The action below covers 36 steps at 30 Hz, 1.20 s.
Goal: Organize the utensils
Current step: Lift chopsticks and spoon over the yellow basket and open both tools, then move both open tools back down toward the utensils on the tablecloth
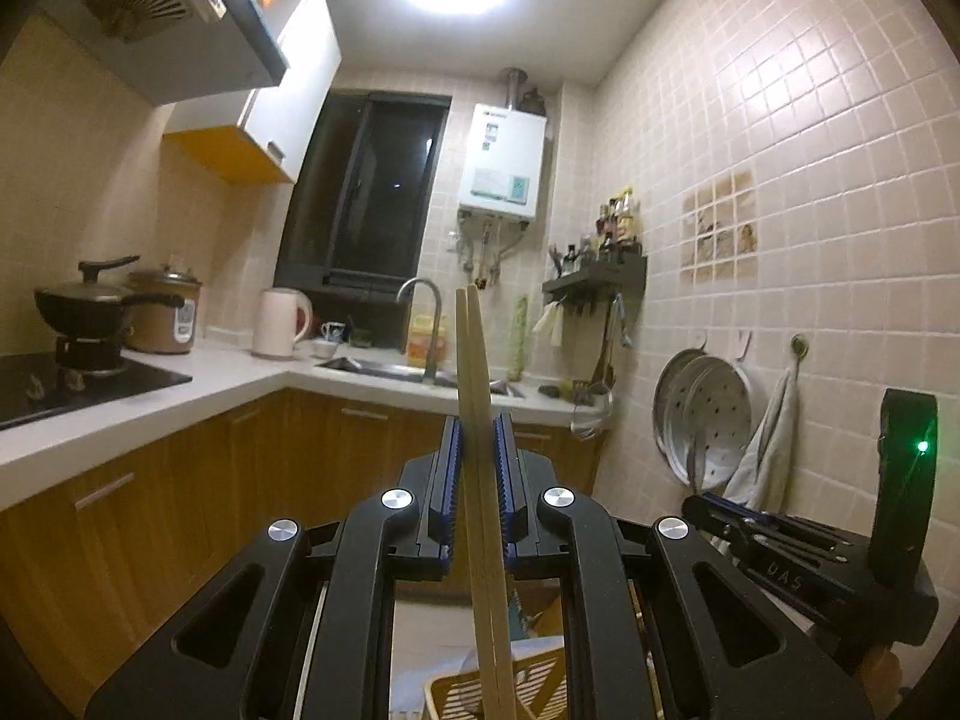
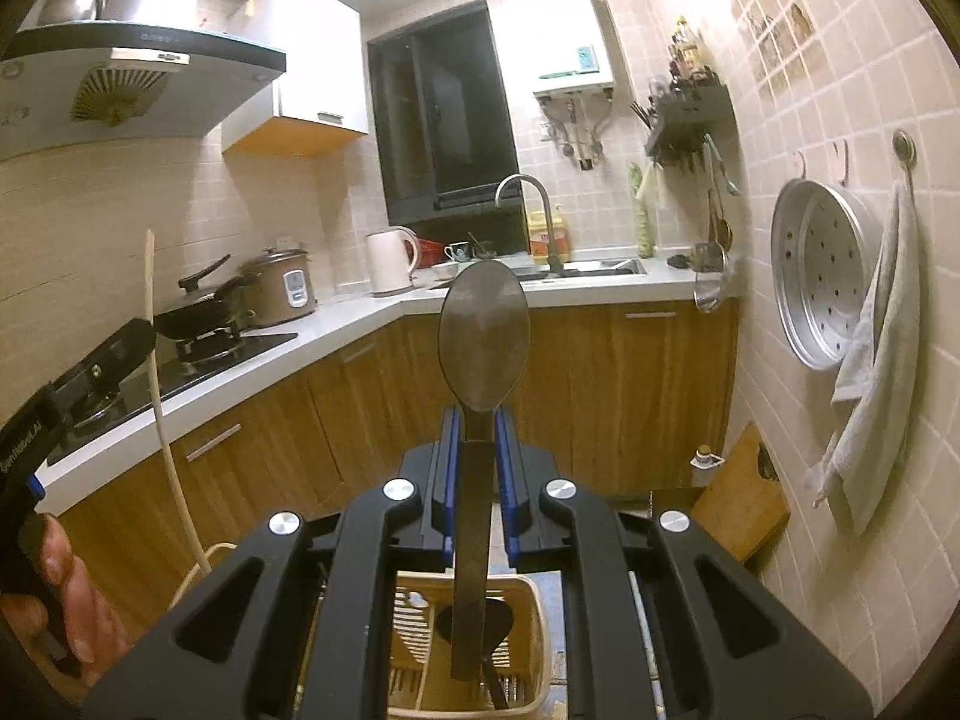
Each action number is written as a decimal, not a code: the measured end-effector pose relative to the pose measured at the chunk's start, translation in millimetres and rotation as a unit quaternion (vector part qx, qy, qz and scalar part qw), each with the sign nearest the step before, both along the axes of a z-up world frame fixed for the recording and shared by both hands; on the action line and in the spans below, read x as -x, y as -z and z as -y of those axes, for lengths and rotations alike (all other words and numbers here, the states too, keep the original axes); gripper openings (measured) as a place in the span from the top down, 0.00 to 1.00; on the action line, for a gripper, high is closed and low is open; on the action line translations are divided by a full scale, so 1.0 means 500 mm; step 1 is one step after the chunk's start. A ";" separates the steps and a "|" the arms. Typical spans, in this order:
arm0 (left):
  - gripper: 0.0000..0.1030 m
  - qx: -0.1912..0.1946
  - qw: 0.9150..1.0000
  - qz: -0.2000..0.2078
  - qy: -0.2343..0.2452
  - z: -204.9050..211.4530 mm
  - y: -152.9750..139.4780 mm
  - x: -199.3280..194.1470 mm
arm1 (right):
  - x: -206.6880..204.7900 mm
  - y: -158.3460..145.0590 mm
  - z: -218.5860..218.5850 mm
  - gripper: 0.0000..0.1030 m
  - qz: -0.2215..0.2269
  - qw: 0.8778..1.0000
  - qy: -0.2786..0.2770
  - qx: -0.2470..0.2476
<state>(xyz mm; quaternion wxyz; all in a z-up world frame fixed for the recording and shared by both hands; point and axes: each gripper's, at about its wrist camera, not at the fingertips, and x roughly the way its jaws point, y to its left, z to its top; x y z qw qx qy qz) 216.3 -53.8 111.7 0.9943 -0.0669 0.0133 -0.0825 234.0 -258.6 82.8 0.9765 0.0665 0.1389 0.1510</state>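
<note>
My left gripper (image 1: 478,426) is shut on a pair of wooden chopsticks (image 1: 474,396) that stand upright, tips up, and run down past the fingers. My right gripper (image 2: 478,423) is shut on the handle of a metal spoon (image 2: 483,336), bowl up. Below each gripper lies a beige slotted utensil basket (image 2: 534,594), also low in the left wrist view (image 1: 456,693). A dark spoon (image 2: 501,621) sits in the basket under the held spoon's handle. The left gripper and chopsticks (image 2: 157,360) show at the left of the right wrist view; the right gripper's body (image 1: 840,552) shows at the right of the left wrist view.
A white counter (image 2: 372,315) runs along wooden cabinets with a stove and pan (image 2: 204,312), rice cooker (image 2: 282,294), kettle (image 2: 390,261) and sink with tap (image 2: 540,222). On the tiled right wall hang a steamer tray (image 2: 822,276) and towel (image 2: 876,360). A wooden cutting board (image 2: 744,492) leans low.
</note>
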 end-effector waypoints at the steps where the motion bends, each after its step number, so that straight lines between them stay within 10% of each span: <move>1: 0.91 0.002 1.000 -0.002 -0.003 -0.003 0.006 -0.003 | -0.005 0.008 0.001 0.91 -0.003 1.000 0.003 0.000; 30: 0.80 -0.027 0.999 -0.024 0.033 -0.027 0.026 0.123 | 0.104 0.021 0.031 0.71 -0.030 0.998 -0.046 -0.004; 36: 0.60 -0.045 0.998 -0.001 0.053 -0.021 0.003 0.205 | 0.169 -0.015 0.034 0.71 -0.036 0.998 -0.055 0.002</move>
